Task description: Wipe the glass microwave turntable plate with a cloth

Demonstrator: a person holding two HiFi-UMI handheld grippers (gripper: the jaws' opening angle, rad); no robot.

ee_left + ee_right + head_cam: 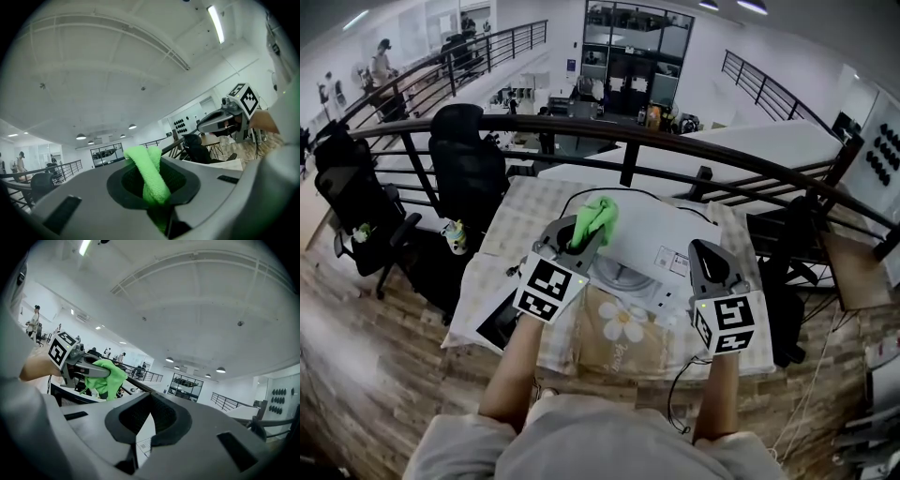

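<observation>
A bright green cloth (598, 217) sticks up out of my left gripper (581, 236), whose jaws are shut on it above the table's middle. In the left gripper view the cloth (146, 165) is folded over between the pads of that gripper (157, 190). The round glass turntable plate (620, 276) lies on a white microwave (667, 242), just right of and below the left gripper. My right gripper (705, 251) hovers at the plate's right, shut and holding nothing; its own view shows its pads (140, 414) closed together. The right gripper view also catches the cloth (108, 378) to the left.
The table (520, 217) wears a checked cover, with a daisy-print bag (623, 324) near the front and a black flat object (500, 324) at the front left corner. Black office chairs (467, 155) and a dark curved railing (675, 137) stand behind. A cable (677, 386) hangs off the front edge.
</observation>
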